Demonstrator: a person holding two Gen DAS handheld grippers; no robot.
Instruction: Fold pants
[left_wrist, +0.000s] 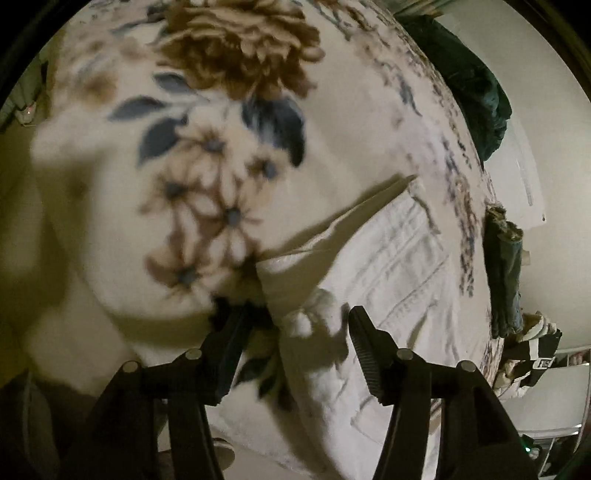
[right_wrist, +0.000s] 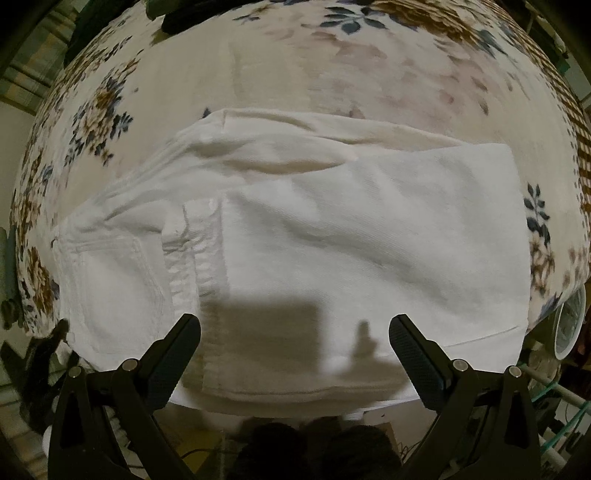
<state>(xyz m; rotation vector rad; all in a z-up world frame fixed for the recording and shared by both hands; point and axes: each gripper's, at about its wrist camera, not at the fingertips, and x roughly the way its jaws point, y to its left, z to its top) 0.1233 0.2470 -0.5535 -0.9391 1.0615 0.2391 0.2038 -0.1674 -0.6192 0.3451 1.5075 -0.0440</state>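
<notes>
A pair of white denim pants (right_wrist: 295, 236) is lying folded across a cream fleece blanket with brown and blue flowers (right_wrist: 110, 85), the legs doubled over so a hem sits near a back pocket (right_wrist: 114, 288) on the left. The right gripper (right_wrist: 295, 339) is hanging just above the near edge of the pants, its two black fingers (right_wrist: 410, 343) standing wide apart, touching no cloth and casting a shadow on the fabric. In the left wrist view, the left gripper (left_wrist: 295, 321) is pointing down at a corner of the pants, its jaws standing partly open with a bunched bit of white cloth between them, not pinched. Dark green clothing (left_wrist: 476, 92) is lying at the blanket's far right edge.
</notes>
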